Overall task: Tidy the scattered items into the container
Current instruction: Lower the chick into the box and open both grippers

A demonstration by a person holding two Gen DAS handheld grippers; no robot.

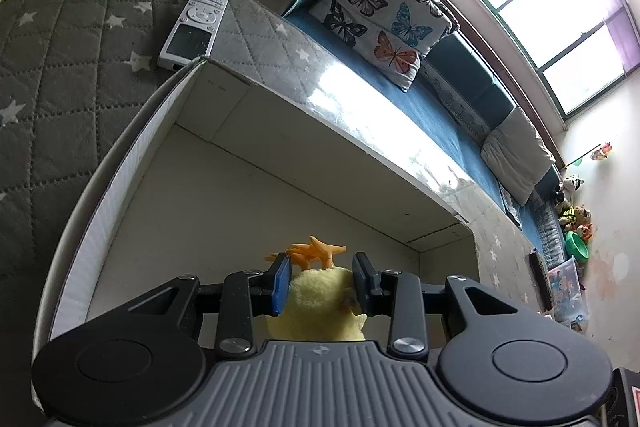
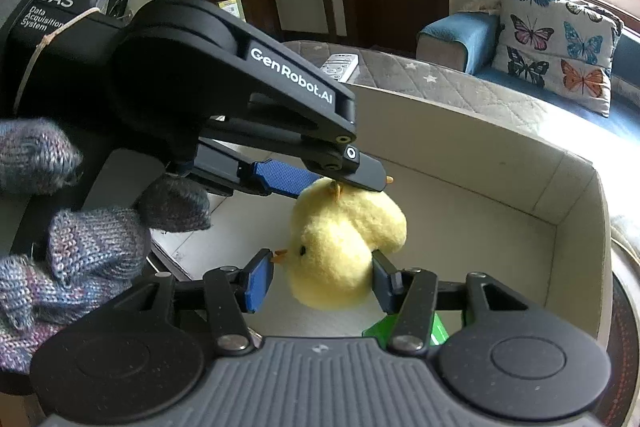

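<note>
A yellow plush chick (image 1: 320, 291) with orange feet hangs over the open white box (image 1: 280, 131). My left gripper (image 1: 320, 279) is shut on its foot end, pads pressing both sides. In the right wrist view the left gripper (image 2: 372, 183) comes in from the upper left and pinches the top of the chick (image 2: 340, 239). My right gripper (image 2: 320, 279) holds the chick's head from below. Its right pad sinks into the plush and the beak touches its left pad. Outside the box, a white remote control (image 1: 194, 27) lies on the quilted grey star-patterned mattress.
A green object (image 2: 400, 331) lies in the box (image 2: 480, 163) under my right gripper. A hand in a knitted glove (image 2: 80, 247) holds the left gripper. A blue sofa with a butterfly cushion (image 1: 380, 23) runs behind the box. Toys pile at the sofa's far end (image 1: 576, 223).
</note>
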